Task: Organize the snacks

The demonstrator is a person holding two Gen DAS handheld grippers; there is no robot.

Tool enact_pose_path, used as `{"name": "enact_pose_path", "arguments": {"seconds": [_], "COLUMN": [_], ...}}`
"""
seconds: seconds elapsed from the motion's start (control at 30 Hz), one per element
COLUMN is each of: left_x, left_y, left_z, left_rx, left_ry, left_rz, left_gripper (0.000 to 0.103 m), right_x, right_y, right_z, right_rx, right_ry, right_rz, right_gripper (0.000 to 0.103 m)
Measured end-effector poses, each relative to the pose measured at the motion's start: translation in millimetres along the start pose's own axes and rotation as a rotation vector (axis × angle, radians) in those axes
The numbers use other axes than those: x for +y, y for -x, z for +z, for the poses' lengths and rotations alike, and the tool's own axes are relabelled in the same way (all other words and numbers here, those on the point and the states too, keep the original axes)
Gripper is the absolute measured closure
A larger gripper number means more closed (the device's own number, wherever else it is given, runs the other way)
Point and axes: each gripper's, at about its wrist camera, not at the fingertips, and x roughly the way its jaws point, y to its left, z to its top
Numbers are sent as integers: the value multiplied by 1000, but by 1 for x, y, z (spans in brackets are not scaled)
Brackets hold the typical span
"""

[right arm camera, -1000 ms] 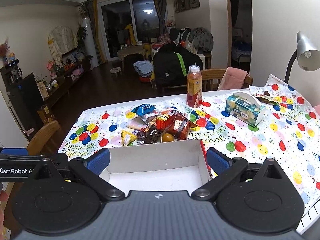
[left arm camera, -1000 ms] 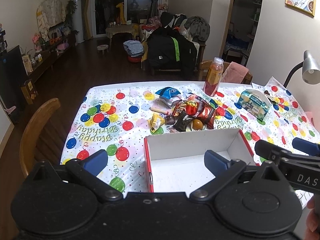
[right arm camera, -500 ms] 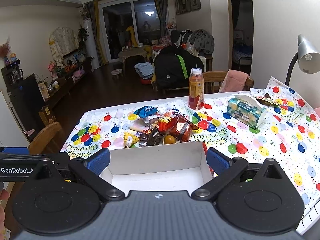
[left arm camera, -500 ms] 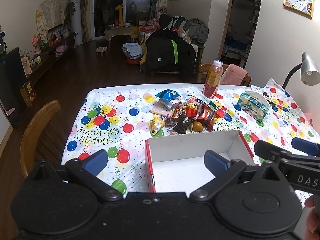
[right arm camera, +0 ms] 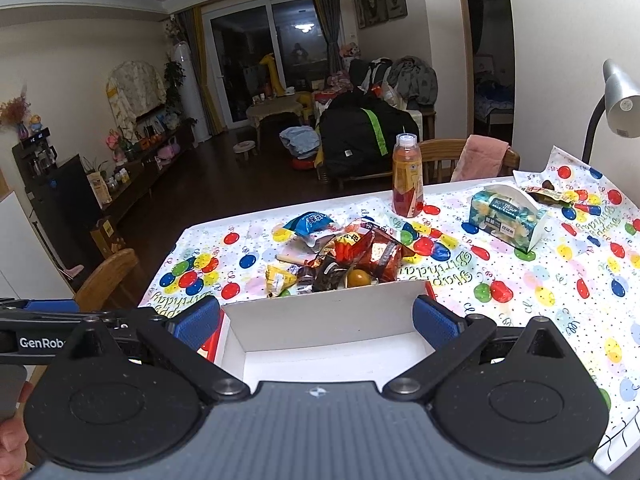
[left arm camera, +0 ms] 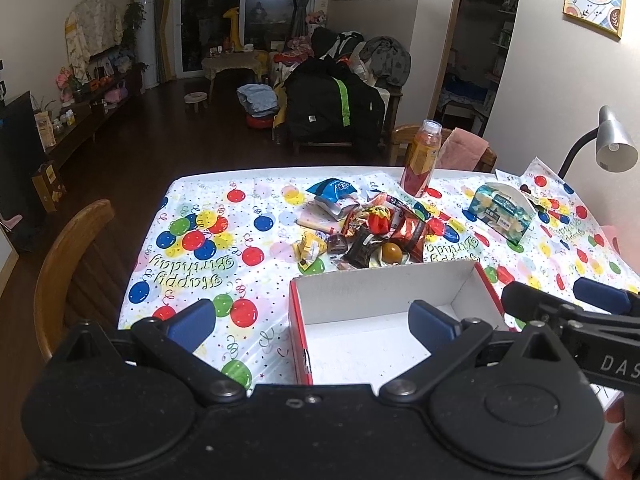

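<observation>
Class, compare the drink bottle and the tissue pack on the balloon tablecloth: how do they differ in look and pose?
1. The drink bottle stands upright and tall; the tissue pack lies low and wide.
2. The drink bottle is clear with a white cap, reddish-orange liquid and a yellow label; the tissue pack is an opaque blue-green printed wrapper with a white top.
3. The drink bottle is round; the tissue pack is blocky.

Both rest on the tablecloth beyond the white box.

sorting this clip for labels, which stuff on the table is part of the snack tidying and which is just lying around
Part of the job:
snack pile
white box, nothing in it
left gripper, right gripper, both open

Just lying about:
juice bottle
tissue pack
desk lamp
</observation>
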Motion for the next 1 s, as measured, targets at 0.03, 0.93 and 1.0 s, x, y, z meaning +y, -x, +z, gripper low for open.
{"name": "enact_pose_path", "arguments": {"seconds": [0.03, 0.93, 1.0], "left_x": [1, -8, -6], "left_y": [-2, -118, -128], "left_z": [0, 30, 39], "left_rx": [3, 124, 125], "left_ry": [0, 32, 20], "left_rz": [-3, -24, -12], "left_gripper": [1, 3, 4], "right_x": [0, -63, -71], "right_y": [0, -119, -132], "right_z": [0, 53, 64], "right_rx": [0, 219, 237], "right_ry": [-2, 55, 61], "right_rz": [-2, 35, 22], "right_gripper": [0, 0, 0]}}
